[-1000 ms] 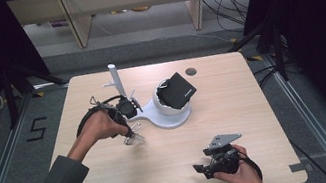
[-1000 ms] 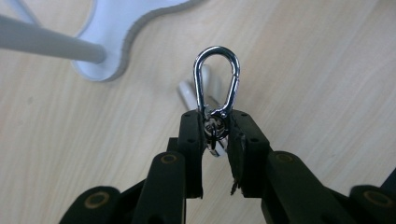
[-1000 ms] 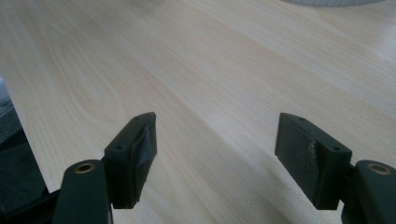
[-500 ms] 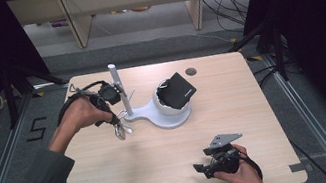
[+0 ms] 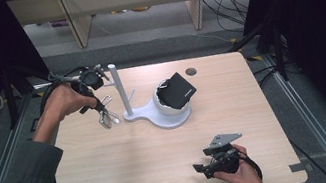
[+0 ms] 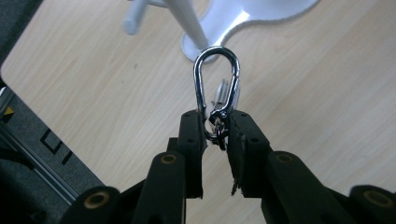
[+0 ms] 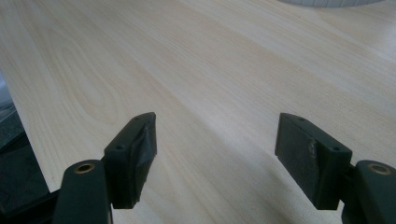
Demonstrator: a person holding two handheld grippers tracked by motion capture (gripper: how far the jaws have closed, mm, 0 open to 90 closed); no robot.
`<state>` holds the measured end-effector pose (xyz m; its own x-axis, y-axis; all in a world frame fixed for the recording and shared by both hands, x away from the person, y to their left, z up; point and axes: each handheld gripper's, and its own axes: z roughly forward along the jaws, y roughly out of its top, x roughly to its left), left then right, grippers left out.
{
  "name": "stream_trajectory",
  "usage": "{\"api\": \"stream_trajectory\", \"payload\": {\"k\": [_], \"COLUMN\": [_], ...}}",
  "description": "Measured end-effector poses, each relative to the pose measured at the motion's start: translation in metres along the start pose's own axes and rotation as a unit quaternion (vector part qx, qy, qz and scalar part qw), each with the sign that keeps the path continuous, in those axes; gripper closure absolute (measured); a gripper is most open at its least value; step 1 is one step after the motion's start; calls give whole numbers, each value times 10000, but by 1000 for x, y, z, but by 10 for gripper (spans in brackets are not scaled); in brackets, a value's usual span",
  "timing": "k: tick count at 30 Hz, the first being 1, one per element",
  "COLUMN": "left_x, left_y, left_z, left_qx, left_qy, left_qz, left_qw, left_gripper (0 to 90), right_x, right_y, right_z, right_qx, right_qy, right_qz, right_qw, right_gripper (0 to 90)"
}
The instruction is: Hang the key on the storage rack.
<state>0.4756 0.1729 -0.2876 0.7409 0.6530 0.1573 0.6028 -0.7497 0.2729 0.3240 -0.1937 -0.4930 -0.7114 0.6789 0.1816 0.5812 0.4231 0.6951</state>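
Change since earlier: left gripper (image 5: 91, 91) has risen off the table and swung toward the far left corner, carrying the carabiner (image 5: 106, 115) with it; one second back it sat low beside the stand's base. Right gripper has kept its place.
Left hand (image 5: 62, 101): raised over the table's far left part, just left of the white post, sleeve trailing down to the near left edge.
Left gripper jaws: closed on the carabiner's lower end; in the left gripper view (image 6: 215, 133) the black pads pinch its small ring and swivel.
Carabiner: silver, held in the air with its loop pointing away from the jaws (image 6: 217, 81), hanging just left of the post and clear of the tabletop in the high view.
White stand (image 5: 152, 111): flat base on the table's middle, with an upright post (image 5: 119, 90) bearing a short side peg; post foot appears just beyond the carabiner's loop in the left gripper view.
Black pouch (image 5: 177, 90): rests tilted on the stand's round cup, right of the post.
Table (image 5: 129, 168): pale wood.
Right hand (image 5: 238, 172): low at the near right edge, well apart from the stand.
Right gripper (image 5: 204, 169): jaws stand wide apart with nothing between them; bare wood lies between the pads in the right gripper view (image 7: 215, 154).
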Motion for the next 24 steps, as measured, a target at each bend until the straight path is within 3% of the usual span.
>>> {"api": "stream_trajectory", "payload": {"k": [2, 4, 7, 12, 19, 21, 24], "left_x": [4, 7, 13, 18, 26, 29, 30], "left_y": [-1, -1, 0, 4, 12, 14, 15], "left_z": [-1, -3, -5, -6, -2, 0, 3], "left_qx": [-90, -9, -112, -215, -226, -236, -264], "left_qy": [9, 116, 122, 86, 96, 112, 84], "left_qz": [-108, -74, -221, -288, -462, -482, -554], "left_qw": [9999, 9999, 9996, 9993, 9986, 9985, 9981], "left_gripper": [752, 752, 752, 752, 752, 752, 752], "right_x": [0, 0, 0, 1, 2, 1, 1], "right_y": [0, 0, 0, 0, 0, 0, 1], "right_z": [0, 0, 0, 1, 1, 2, 1], "right_qx": [0, -5, 5, 19, 50, 28, 30], "right_qy": [-3, 1, 1, 18, 43, 120, 75], "right_qz": [13, 5, -20, -21, -32, -141, -63], "right_qw": [10000, 10000, 10000, 10000, 10000, 9998, 9999], "right_gripper": [305, 305, 305, 305, 305, 305, 305]}}
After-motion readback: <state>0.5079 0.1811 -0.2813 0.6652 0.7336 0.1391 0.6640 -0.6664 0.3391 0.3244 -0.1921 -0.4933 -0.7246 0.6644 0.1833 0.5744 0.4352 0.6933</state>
